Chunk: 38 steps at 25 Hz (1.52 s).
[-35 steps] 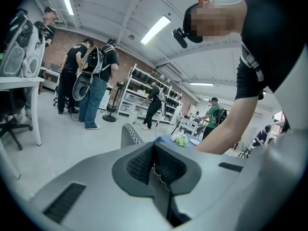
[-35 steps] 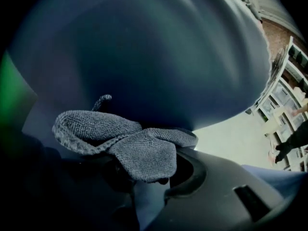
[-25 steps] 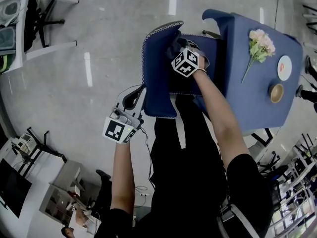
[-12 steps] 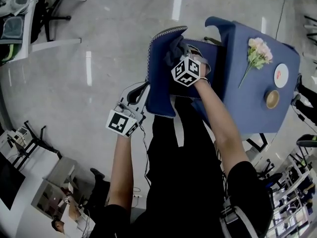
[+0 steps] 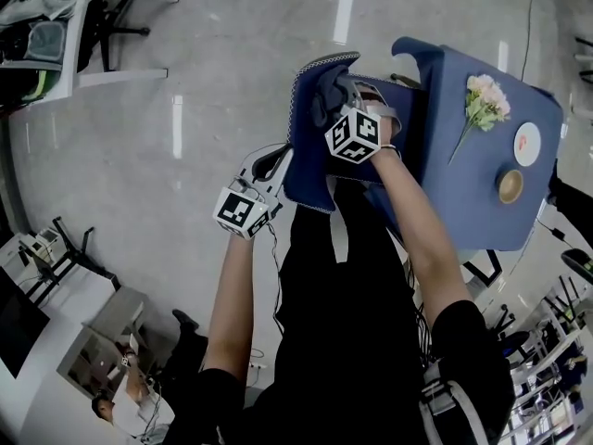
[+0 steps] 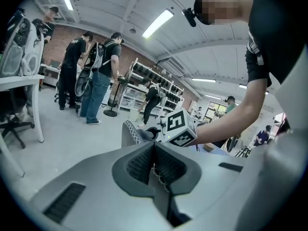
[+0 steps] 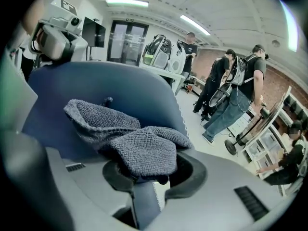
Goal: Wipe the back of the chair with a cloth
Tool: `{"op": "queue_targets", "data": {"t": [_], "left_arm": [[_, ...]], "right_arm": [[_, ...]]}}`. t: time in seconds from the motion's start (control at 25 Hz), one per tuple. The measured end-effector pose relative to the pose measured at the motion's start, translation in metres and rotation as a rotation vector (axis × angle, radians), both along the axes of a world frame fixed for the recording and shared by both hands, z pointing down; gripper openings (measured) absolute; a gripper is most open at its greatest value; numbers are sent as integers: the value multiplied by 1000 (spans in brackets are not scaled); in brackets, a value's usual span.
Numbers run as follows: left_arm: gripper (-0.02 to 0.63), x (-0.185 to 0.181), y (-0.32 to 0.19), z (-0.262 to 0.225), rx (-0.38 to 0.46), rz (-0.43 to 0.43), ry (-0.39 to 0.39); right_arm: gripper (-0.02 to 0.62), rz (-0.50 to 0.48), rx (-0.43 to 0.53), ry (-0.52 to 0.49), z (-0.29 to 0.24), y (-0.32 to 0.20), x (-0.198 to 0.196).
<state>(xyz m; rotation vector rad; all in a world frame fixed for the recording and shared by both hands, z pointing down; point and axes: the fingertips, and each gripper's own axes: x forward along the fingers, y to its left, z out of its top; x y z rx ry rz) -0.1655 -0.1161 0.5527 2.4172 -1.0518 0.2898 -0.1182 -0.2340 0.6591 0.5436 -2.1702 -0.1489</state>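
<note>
open floor [image 5: 213,63] lay left of the chair back [image 5: 309,176], free for passage. on its right the blue-draped bench [image 5: 477,202] stood close, leaving only a narrow gap there.

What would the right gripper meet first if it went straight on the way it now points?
The chair back: the right gripper, shut on the cloth, points at its blue surface just beyond. Depth is unclear, so the cloth may be touching it.
</note>
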Motion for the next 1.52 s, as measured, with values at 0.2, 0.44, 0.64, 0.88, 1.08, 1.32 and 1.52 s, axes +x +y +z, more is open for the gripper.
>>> {"op": "queue_targets", "data": {"t": [0.2, 0.44, 0.64, 0.88, 1.08, 1.32, 1.52], "left_arm": [[23, 1, 2, -5, -9, -3, -3], [23, 3, 4, -8, -10, -20, -40], [23, 2, 9, -12, -11, -39, -37], [23, 5, 18, -36, 17, -45, -41], [23, 15, 32, -76, 71, -83, -33], [22, 29, 45, -132, 157, -100, -86], [23, 42, 53, -170, 202, -125, -109]], "right_arm": [[138, -47, 49, 0, -33, 2, -9], [137, -13, -5, -153, -74, 11, -18], [138, 16, -87, -282, -100, 41, -17], [138, 9, -114, -341, -131, 76, 1], [138, 4, -105, -360, -160, 96, 31], [138, -4, -97, -385, -195, 114, 70], [138, -13, -78, -422, -232, 129, 101]]}}
